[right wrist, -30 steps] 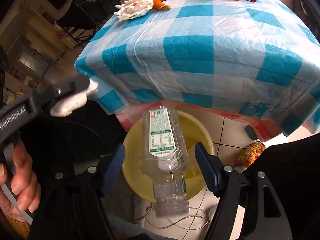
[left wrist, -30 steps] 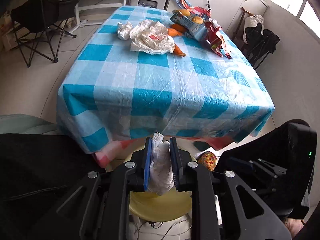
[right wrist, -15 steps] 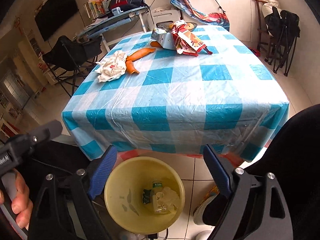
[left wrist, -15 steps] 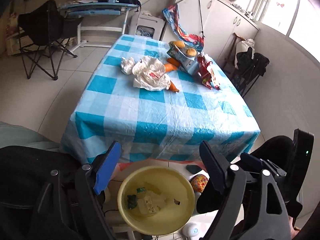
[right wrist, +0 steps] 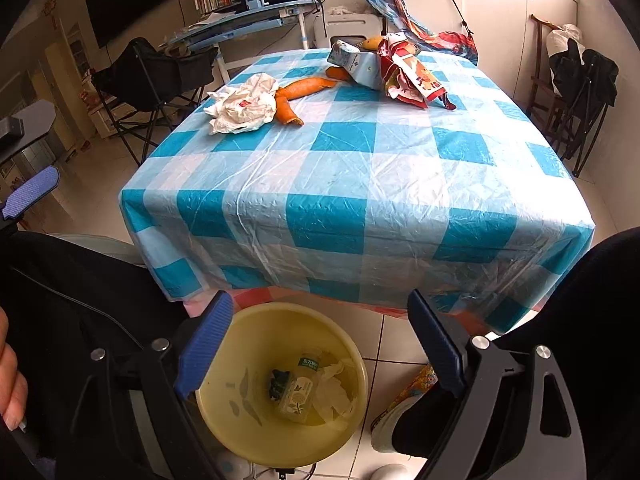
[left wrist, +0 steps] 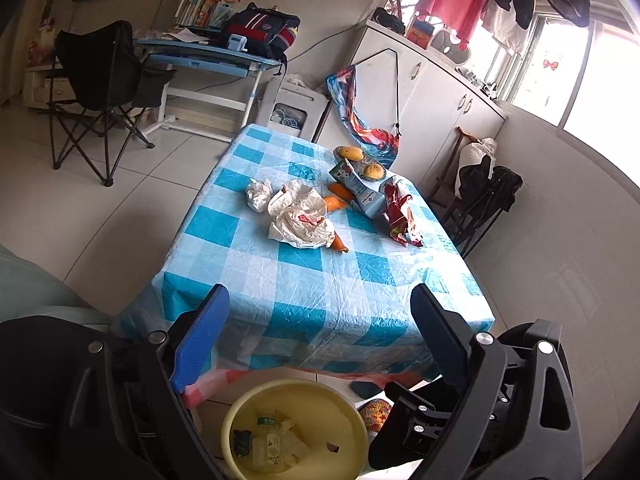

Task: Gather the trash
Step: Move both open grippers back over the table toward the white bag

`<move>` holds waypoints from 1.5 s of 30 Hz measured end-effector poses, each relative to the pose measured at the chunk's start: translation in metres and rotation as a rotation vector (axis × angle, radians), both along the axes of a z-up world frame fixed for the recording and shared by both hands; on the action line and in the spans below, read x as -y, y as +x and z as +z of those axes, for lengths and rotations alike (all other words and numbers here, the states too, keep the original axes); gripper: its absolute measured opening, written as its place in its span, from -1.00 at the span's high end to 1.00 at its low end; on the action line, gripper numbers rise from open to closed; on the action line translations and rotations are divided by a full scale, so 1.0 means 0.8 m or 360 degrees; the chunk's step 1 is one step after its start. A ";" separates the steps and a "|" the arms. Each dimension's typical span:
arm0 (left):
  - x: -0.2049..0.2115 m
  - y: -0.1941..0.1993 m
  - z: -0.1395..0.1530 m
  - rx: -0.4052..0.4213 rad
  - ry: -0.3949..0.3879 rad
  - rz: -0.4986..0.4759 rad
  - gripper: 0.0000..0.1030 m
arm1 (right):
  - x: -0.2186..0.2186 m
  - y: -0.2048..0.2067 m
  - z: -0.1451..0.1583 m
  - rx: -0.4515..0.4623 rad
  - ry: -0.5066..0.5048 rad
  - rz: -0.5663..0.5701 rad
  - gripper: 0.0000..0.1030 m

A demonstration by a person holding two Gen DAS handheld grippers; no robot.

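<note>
Blue-and-white checked cloth covers the table (right wrist: 360, 184), and below its near edge a yellow bin (right wrist: 240, 432) stands on the tiled floor. Inside the bin lie a clear bottle (right wrist: 296, 394) and a white wad (right wrist: 334, 392); a second ago the bottle hung between the right gripper's fingers and the wad was pinched in the left gripper.

Both tools are now spread wide with nothing between the fingers: the left gripper (left wrist: 320, 336) has just been opening and looks over the table's near edge, while the right gripper (right wrist: 320, 344) hangs over the bin. The left view, which earlier took in little beyond the tabletop, now reaches the far wall and window.

On the cloth more trash is left: a crumpled white bag (left wrist: 300, 220), a smaller paper ball (left wrist: 259, 194), orange peel (right wrist: 304, 88), a blue carton (right wrist: 358, 65) and a red wrapper (right wrist: 412, 76), all on the far half. Mangoes (left wrist: 362, 162) sit behind the carton.

Around the table are a black folding chair (left wrist: 100, 76), a blue desk (left wrist: 208, 56) with a backpack (left wrist: 264, 26), white cabinets (left wrist: 440, 96) and clothes (left wrist: 456, 2) hanging by the window.
</note>
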State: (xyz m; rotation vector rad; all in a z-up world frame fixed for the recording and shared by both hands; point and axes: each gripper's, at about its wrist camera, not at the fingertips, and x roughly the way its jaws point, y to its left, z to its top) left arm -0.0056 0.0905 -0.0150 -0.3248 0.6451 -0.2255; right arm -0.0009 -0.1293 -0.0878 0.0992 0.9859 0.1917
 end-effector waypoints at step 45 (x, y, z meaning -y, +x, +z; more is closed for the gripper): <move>-0.023 0.114 0.008 -0.0129 0.0183 0.0304 -0.72 | -0.032 0.090 0.063 0.0351 0.0244 0.0373 -0.68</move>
